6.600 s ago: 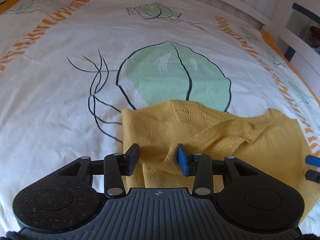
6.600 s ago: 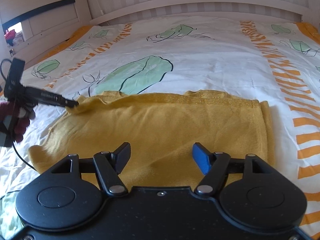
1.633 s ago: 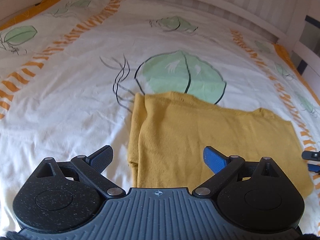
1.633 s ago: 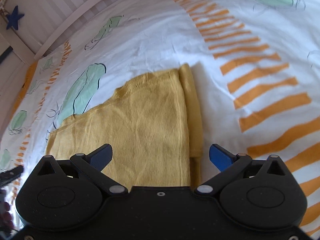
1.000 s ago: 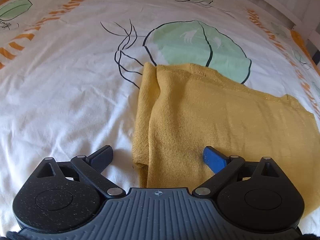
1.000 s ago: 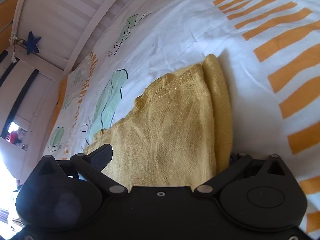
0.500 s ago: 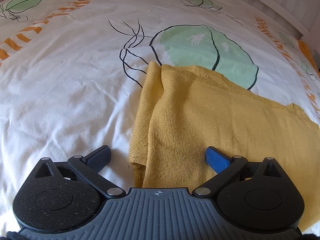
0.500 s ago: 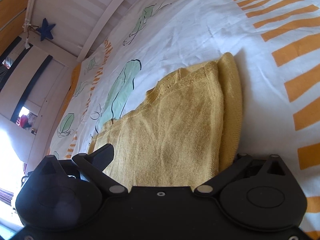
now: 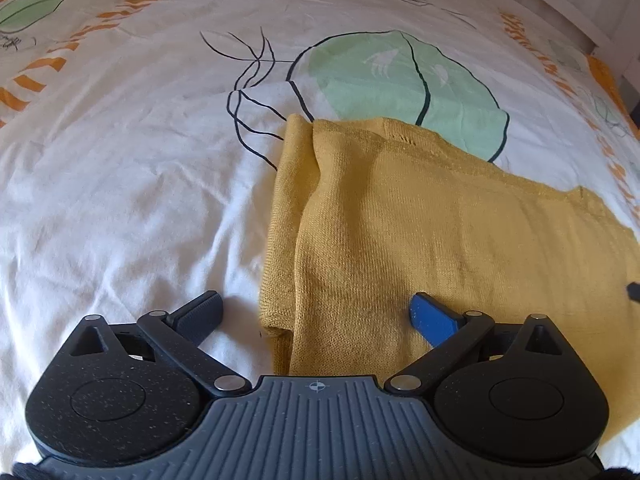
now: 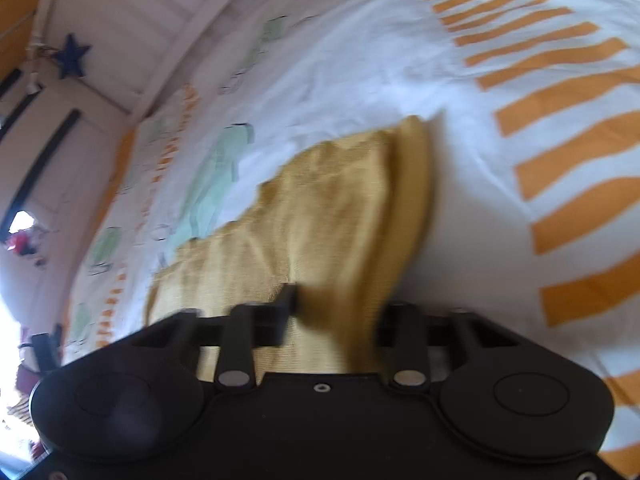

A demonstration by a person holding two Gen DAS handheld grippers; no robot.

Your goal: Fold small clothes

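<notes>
A mustard-yellow knit garment (image 9: 420,216) lies folded flat on the bed; it also shows in the right wrist view (image 10: 320,220). My left gripper (image 9: 316,312) is open, its fingers straddling the garment's near left corner, low over the cloth. My right gripper (image 10: 336,312) has closed on the garment's right end, which bunches up between its fingers. The right view is blurred by motion. A dark tip of the right gripper (image 9: 634,291) shows at the left view's right edge.
The bed sheet (image 9: 120,152) is white with green leaf prints and orange stripes. A white slatted bed rail (image 10: 168,12) runs along the far side, with a blue star (image 10: 72,58) hanging on it.
My right gripper has shut from wide open onto the garment's right end and is lifting it. My left gripper has stayed open and crept slightly nearer to the left corner.
</notes>
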